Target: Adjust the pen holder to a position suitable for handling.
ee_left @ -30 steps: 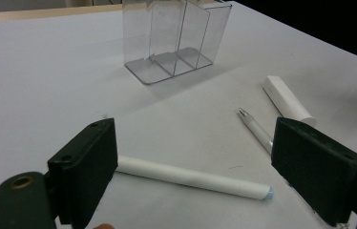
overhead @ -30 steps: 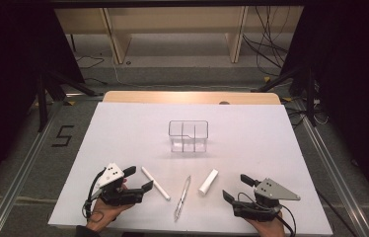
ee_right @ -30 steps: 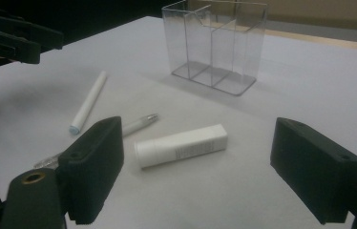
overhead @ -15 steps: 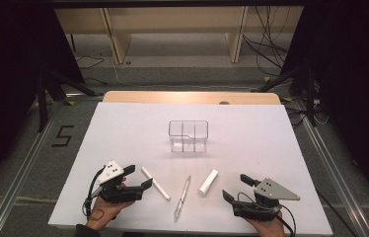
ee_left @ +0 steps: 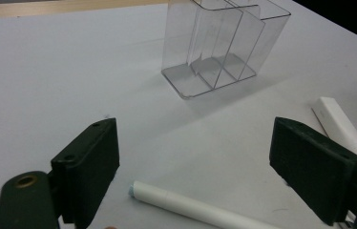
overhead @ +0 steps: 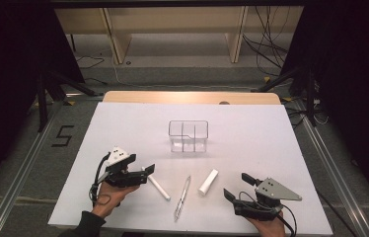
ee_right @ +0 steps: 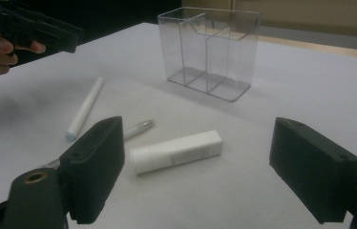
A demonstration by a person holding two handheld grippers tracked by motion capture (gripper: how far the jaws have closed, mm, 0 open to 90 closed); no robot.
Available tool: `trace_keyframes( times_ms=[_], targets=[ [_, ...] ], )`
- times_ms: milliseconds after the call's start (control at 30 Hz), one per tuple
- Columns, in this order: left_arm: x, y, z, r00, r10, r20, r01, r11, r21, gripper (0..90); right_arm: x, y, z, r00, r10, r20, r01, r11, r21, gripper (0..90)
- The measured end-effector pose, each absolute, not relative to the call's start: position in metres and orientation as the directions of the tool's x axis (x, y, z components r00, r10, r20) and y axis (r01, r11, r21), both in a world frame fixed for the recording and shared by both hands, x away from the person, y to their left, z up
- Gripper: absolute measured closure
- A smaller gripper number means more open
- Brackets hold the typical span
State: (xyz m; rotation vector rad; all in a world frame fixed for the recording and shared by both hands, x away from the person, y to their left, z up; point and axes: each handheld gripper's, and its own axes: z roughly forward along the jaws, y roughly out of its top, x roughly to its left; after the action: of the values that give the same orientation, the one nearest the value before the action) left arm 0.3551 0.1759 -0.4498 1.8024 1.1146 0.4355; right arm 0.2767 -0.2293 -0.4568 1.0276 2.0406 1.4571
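A clear divided organizer (overhead: 188,136) (ee_left: 224,45) (ee_right: 210,52) stands upright mid-table. In front of it lie a thin white stick (overhead: 156,185) (ee_left: 200,210) (ee_right: 85,109), a silver pen (overhead: 182,197) (ee_right: 138,128) and a short white tube (overhead: 208,181) (ee_left: 343,129) (ee_right: 176,151). My left gripper (overhead: 145,174) (ee_left: 198,148) is open, its jaws spread on either side of the stick's far end and not touching it. My right gripper (overhead: 237,185) (ee_right: 198,171) is open too, near the front edge, with the tube lying just beyond its jaws.
The white table top (overhead: 251,143) ends in a wooden strip (overhead: 192,97) at the far side. Dark floor with rails borders both sides. The person's left hand with its gripper (ee_right: 28,33) appears at the upper left of the right gripper view.
My left gripper has moved a little forward, away from the person, bringing its jaws up around the white stick's far end. The right gripper and the objects have stayed put.
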Motion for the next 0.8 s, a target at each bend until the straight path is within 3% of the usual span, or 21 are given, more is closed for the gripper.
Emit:
trace_keyframes(
  times_ms=[200, 433, 500, 533, 633, 733, 800],
  targets=[
    [0.366, 0.174, -0.45, 0.503, 0.848, -0.164, 0.528, -0.152, 0.836, 19.5, 0.277, -0.23, -0.456, -0.635, 0.768, 0.078, 0.32, 0.171, 0.932, 20.2],
    [0.382, 0.17, -0.451, 0.48, 0.857, -0.188, 0.559, -0.133, 0.819, 30.1, 0.277, -0.229, -0.457, -0.635, 0.769, 0.073, 0.319, 0.175, 0.931, 20.2],
    [0.385, 0.168, -0.45, 0.474, 0.861, -0.185, 0.562, -0.134, 0.816, 42.3, 0.277, -0.23, -0.456, -0.635, 0.769, 0.074, 0.321, 0.176, 0.931, 20.2],
    [0.387, 0.167, -0.45, 0.475, 0.862, -0.18, 0.561, -0.139, 0.816, 42.3, 0.277, -0.23, -0.456, -0.635, 0.769, 0.074, 0.321, 0.176, 0.931, 20.2],
    [0.395, 0.163, -0.448, 0.477, 0.861, -0.179, 0.563, -0.143, 0.814, 57.9, 0.276, -0.229, -0.456, -0.631, 0.773, 0.071, 0.321, 0.176, 0.931, 20.2],
    [0.404, 0.16, -0.448, 0.473, 0.862, -0.183, 0.566, -0.138, 0.813, 64.2, 0.276, -0.23, -0.456, -0.63, 0.773, 0.071, 0.323, 0.178, 0.929, 20.3],
    [0.414, 0.157, -0.449, 0.47, 0.864, -0.179, 0.573, -0.145, 0.807, 73.5, 0.276, -0.23, -0.456, -0.63, 0.773, 0.072, 0.324, 0.177, 0.929, 20.3]
  ],
)
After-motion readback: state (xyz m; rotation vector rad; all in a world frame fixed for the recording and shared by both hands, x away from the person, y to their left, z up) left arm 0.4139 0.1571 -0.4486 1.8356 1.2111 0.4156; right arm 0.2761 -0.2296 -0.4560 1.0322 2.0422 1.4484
